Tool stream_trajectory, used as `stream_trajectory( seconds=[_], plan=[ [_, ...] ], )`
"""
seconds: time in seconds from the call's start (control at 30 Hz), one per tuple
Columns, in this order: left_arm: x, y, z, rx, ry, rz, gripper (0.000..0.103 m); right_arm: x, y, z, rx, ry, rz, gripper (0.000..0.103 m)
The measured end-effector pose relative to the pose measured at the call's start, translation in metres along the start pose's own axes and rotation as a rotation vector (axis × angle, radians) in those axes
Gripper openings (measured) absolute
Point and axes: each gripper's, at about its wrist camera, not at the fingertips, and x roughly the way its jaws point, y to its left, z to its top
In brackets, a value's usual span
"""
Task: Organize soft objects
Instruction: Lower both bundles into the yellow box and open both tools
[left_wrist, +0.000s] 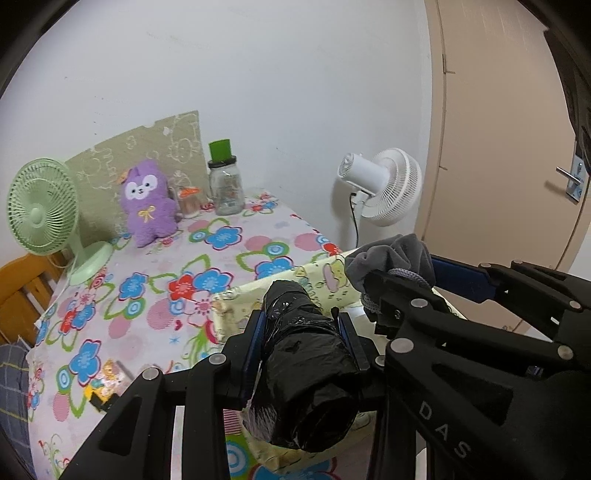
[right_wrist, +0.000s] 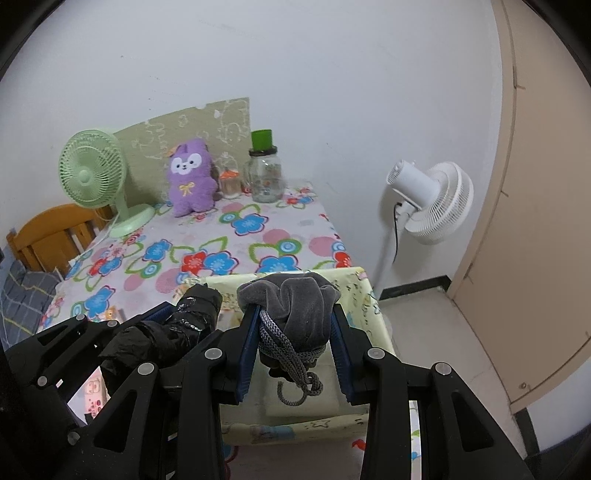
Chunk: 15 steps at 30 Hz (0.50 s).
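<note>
Box (right_wrist: 295, 417), pale yellow, sits directly below both loads. Your right gripper (right_wrist: 295, 332) clamps the grey pouch (right_wrist: 295, 306) over its middle; your left gripper (left_wrist: 301, 347) pinches the black roll (left_wrist: 306, 369), long axis pointing forward, over the box's left side.

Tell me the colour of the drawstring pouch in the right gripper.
Grey, with a grey braided cord; the pouch shows best in the right wrist view.

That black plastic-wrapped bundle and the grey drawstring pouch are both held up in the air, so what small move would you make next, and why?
Probably lower both into the pale yellow cartoon-print fabric box just below. The left gripper grips the black plastic-wrapped bundle, the right gripper the grey velvet drawstring pouch, and both hang over the box's open top.
</note>
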Motion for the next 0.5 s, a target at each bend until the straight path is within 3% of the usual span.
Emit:
stream_trajectory(
  seconds=[0.43,0.5],
  plan=[
    [0.032,-0.011,-0.002,0.001,0.053,-0.055,0.042,0.030,-0.020,-0.005,0.027,0.064,0.009,0.043],
    [0.036,-0.011,-0.002,-0.001,0.059,-0.063,0.042,0.034,-0.021,-0.005,0.033,0.081,0.003,0.057]
  ],
)
